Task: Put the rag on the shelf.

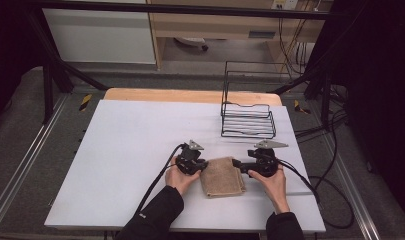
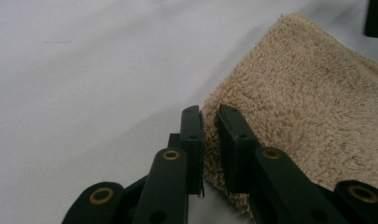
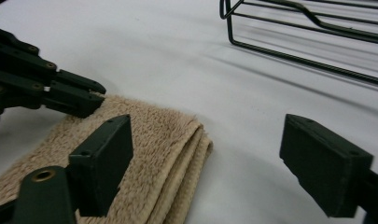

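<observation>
- The tan towel [image 1: 222, 183] is lying folded on the white table [image 1: 125, 160], near the person's edge, between the two hands.
- It is sitting flat, with its folded layers showing at the far corner in the right gripper view [image 3: 177, 158].
- The left gripper [image 1: 199, 165] is sitting at the towel's left edge. Its two black jaws are nearly together, and the fuzzy edge [image 2: 210, 140] is sitting in the thin gap between them. It looks like they are pinching that edge.
- The right gripper [image 1: 236, 163] is sitting at the towel's right side. Its jaws are standing wide apart and are holding nothing. One jaw is hanging over the towel and the other is over bare table.
- The wire rack [image 1: 248, 120] is standing farther back on the table, well apart from the towel.
- I think the step now is getting a hold on the right side too, so both hands can be lifting or folding the towel.
- To do it well, the right jaws should be sliding lower until all the layers at that corner are sitting between them, then closing slowly.
- The left hand should be keeping its pinch while this is happening, so the towel is not sliding away.
- Grabbing only the top layer would be letting the fold fall open.
</observation>
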Available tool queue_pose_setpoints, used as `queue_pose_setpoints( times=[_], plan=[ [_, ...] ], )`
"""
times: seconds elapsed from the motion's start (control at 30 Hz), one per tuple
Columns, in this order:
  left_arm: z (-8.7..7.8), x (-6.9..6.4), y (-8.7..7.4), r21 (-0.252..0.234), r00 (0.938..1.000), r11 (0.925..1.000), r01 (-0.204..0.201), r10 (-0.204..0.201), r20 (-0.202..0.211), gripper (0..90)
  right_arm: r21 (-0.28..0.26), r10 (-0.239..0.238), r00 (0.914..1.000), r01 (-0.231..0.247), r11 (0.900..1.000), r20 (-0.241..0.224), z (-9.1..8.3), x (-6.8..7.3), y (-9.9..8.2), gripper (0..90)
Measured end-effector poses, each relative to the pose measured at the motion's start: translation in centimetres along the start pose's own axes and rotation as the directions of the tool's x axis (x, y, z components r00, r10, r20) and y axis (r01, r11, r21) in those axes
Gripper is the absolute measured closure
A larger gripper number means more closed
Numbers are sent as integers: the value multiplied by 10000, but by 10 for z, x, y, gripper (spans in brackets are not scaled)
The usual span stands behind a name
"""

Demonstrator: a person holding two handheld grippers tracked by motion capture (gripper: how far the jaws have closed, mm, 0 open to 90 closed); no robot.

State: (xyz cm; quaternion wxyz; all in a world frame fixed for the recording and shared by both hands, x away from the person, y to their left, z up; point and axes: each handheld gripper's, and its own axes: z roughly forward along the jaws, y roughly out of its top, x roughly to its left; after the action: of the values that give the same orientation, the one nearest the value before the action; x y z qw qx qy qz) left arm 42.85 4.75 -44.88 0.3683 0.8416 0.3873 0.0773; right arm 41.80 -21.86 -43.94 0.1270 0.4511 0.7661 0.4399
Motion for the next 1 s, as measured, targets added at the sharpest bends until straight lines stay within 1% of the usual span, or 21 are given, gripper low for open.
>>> queue_pose_setpoints(
  times=[0.03, 0.1, 0.17, 0.2, 0.23, 0.3, 0.4, 0.47, 0.53, 0.7, 0.87, 1.0],
  plan=[
    [0, 0, 0, -5, 10000, 10000, -5, 5, 1, 802, 24, -24, 10000, 24, 10000, -39, 5, 0, 1, 227],
    [0, 0, 0, -9, 10000, 10000, -13, 13, 6, 802, 252, 88, 9999, -90, 9996, 74, 11, 0, 3, 269],
    [0, 0, 0, -34, 10000, 10000, -28, 28, 16, 802, 392, 91, 9998, -97, 9992, 161, 17, 1, 4, 317],
    [0, 0, -1, -43, 10000, 10000, -22, 22, 25, 802, 505, 115, 9999, -120, 9987, 94, 21, 1, 5, 385],
    [0, 0, -1, -62, 10000, 10000, -21, 22, 35, 802, 505, 115, 9999, -120, 9987, 94, 21, 1, 5, 385],
    [0, 0, -1, -73, 10000, 10000, -5, 5, 35, 802, 704, 108, 9999, -114, 9975, 79, 23, 2, 3, 440],
    [0, 1, -1, -65, 10000, 10000, -18, 19, 52, 802, 952, 109, 9999, -115, 9954, 71, 24, 2, 2, 512],
    [0, 0, -1, -74, 10000, 10000, -56, 56, 25, 802, 1019, 108, 9999, -109, 9947, 17, 25, 3, 1, 555],
    [0, 0, -1, -80, 10000, 10000, -56, 56, 37, 802, 1139, 250, 9997, -242, 9932, -52, 26, 4, 0, 582],
    [0, 1, -1, -117, 10000, 9999, 5, -5, 66, 801, 1208, 331, 9994, -314, 9922, -122, 26, 5, -1, 661],
    [0, 1, -1, -108, 10000, 9999, -54, 55, 54, 801, 1356, 646, 9973, -592, 9890, -361, 25, 7, -1, 766],
    [0, 2, -1, -132, 9998, 9999, 30, -28, 185, 800, 1420, 745, 9965, -684, 9875, -382, 25, 7, -1, 808]
  ],
)
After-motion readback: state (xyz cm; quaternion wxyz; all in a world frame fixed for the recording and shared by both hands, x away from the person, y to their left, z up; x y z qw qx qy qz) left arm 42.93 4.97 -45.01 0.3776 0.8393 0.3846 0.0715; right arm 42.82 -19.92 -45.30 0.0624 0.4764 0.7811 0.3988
